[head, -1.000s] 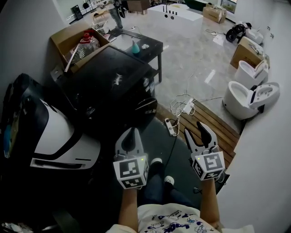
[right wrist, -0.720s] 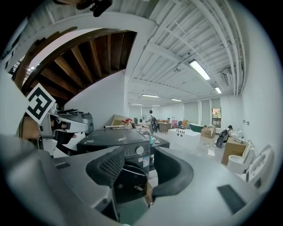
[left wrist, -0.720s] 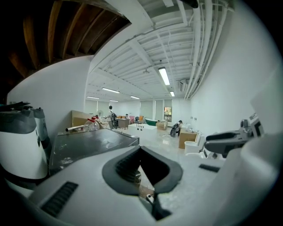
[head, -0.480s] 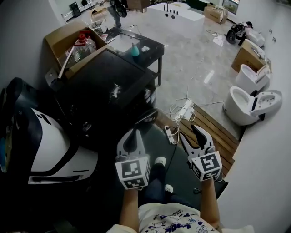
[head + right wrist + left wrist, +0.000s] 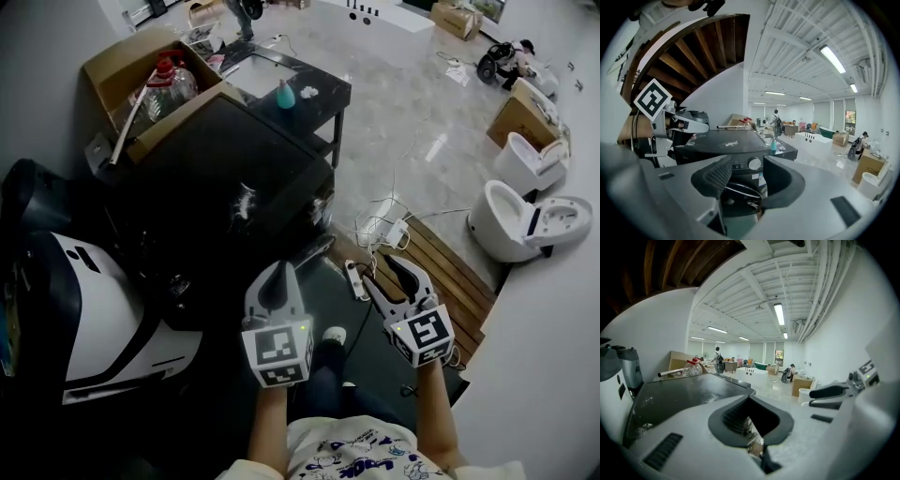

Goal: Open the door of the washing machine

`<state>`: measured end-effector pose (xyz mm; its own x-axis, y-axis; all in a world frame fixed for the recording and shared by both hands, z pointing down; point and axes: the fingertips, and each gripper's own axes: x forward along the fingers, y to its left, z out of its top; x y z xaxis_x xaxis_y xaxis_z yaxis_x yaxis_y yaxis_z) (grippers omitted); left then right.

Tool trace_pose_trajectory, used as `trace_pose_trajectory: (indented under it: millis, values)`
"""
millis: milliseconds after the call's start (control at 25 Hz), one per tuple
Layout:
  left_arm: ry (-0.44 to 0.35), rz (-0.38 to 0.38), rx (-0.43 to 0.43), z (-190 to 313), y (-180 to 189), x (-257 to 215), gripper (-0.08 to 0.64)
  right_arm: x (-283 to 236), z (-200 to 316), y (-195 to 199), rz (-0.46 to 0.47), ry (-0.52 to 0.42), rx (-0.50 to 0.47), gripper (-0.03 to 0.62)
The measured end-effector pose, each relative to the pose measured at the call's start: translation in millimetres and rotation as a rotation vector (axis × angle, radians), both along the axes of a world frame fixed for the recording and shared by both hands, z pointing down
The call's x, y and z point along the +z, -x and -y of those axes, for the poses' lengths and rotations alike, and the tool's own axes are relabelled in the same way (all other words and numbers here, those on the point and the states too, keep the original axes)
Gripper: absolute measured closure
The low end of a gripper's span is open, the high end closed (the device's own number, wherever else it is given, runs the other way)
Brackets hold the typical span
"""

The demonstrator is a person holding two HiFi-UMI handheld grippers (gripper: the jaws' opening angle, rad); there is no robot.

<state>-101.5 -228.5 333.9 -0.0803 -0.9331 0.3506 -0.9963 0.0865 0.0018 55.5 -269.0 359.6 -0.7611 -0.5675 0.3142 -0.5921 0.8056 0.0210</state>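
Observation:
The black washing machine (image 5: 234, 178) stands ahead and to my left in the head view. Its round door (image 5: 315, 247) faces the floor mat and looks closed. My left gripper (image 5: 278, 274) hovers just in front of the machine's near corner, jaws shut and empty. My right gripper (image 5: 388, 274) hangs over the mat to the right of the door, open with nothing in it. The right gripper view frames the control knob (image 5: 754, 163) and door (image 5: 736, 194) between the spread jaws (image 5: 750, 182). The left gripper (image 5: 752, 427) looks along the machine's top (image 5: 689, 397).
A cardboard box (image 5: 122, 66) with a bottle and a black table (image 5: 309, 84) stand behind the machine. A black-and-white appliance (image 5: 94, 291) sits at left. A power strip (image 5: 356, 277) with cables, wooden slats (image 5: 445, 267) and white toilets (image 5: 516, 220) lie to the right.
The right gripper has drifted a little left toward the machine's front. The view has shifted so the machine sits lower in frame. Neither gripper's jaws have changed.

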Motion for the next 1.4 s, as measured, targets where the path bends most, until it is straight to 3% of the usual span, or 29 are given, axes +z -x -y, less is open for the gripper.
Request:
trace_pose_trajectory:
  millis: [560, 1000, 1400]
  values:
    - [0.112, -0.009, 0.022, 37, 26, 57, 0.560, 79, 46, 44, -0.146, 0.061, -0.158, 0.374]
    - [0.189, -0.021, -0.014, 65, 18, 101, 0.560, 142, 79, 51, -0.257, 0.109, -0.304, 0.373]
    - [0.246, -0.024, -0.045, 89, 10, 140, 0.560, 194, 114, 69, -0.340, 0.098, -0.455, 0.374]
